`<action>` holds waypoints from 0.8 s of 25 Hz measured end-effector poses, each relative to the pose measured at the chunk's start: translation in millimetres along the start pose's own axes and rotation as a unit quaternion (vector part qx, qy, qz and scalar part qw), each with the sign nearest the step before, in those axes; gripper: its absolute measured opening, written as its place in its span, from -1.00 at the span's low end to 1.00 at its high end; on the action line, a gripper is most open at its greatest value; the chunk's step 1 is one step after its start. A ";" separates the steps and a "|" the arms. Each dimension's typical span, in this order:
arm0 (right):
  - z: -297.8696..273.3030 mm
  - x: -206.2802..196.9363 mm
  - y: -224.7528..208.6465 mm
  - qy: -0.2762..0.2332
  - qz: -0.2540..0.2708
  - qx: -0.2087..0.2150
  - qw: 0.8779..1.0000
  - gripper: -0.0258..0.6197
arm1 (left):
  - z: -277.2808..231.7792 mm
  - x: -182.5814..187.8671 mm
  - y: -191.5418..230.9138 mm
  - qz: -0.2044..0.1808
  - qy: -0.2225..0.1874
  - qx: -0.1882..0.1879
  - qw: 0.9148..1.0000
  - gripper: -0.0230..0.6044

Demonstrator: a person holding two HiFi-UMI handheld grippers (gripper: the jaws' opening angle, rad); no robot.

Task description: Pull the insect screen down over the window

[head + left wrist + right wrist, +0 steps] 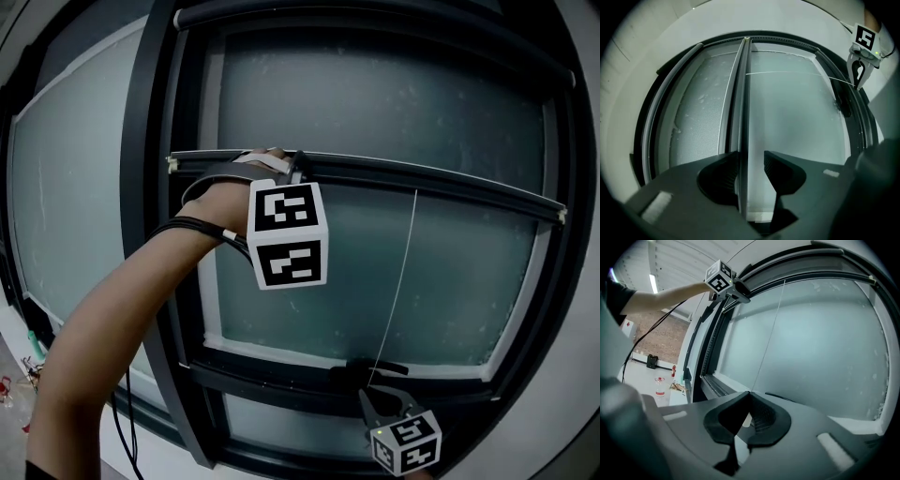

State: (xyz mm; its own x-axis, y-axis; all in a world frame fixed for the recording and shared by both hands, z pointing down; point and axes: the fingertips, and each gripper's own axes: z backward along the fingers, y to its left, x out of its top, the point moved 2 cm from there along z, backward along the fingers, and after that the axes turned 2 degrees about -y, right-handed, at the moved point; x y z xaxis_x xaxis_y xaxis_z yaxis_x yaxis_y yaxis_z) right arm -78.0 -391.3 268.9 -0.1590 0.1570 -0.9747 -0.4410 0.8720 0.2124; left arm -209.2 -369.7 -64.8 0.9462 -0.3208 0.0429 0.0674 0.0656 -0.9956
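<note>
In head view, screen drawn down to mid-frame, ending at bar. At bar's left end, left gripper, jaws apart astride it. At lower right, right gripper pinched together on cord hanging from bar.

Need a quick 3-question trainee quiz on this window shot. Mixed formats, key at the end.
1. True or false: the right tongs are closed on the pull cord.
2. What runs between the jaws of the left tongs? A) the pull cord B) the screen bar C) nothing
3. Short answer: in the head view, which tongs are lower in the picture?
Key: 1 true; 2 B; 3 the right tongs.
</note>
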 end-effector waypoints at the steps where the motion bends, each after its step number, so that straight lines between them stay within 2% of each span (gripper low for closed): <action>1: -0.9 -3.4 -0.3 0.001 -0.001 -0.001 1.000 -0.91 | 0.3 0.3 -2.5 0.002 0.000 0.002 1.000 -0.37; 5: -5.7 -30.4 -2.4 0.028 -0.004 0.000 1.000 -0.91 | -1.7 3.6 -23.3 0.001 0.002 0.004 1.000 -0.46; 13: -13.8 -85.8 1.7 0.079 -0.030 0.009 0.996 -0.91 | -6.5 3.4 -85.3 0.004 0.007 -0.038 0.999 -0.40; 17: -15.6 -120.3 2.0 0.112 -0.016 0.008 0.994 -0.91 | -9.2 7.2 -116.1 0.010 0.007 -0.051 0.999 -0.42; 20: -14.5 -148.7 2.4 0.123 -0.020 0.011 0.992 -0.91 | -10.0 10.3 -145.9 0.005 0.008 -0.042 0.999 -0.42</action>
State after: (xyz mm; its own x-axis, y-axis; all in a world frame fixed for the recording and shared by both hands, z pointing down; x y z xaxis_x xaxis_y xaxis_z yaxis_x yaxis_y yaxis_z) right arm -68.2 -419.2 415.4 -0.3531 0.0071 -0.9356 -0.4328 0.8853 0.1701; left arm -212.4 -392.0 80.1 0.9414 -0.3359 0.0313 0.0293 -0.0110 -0.9995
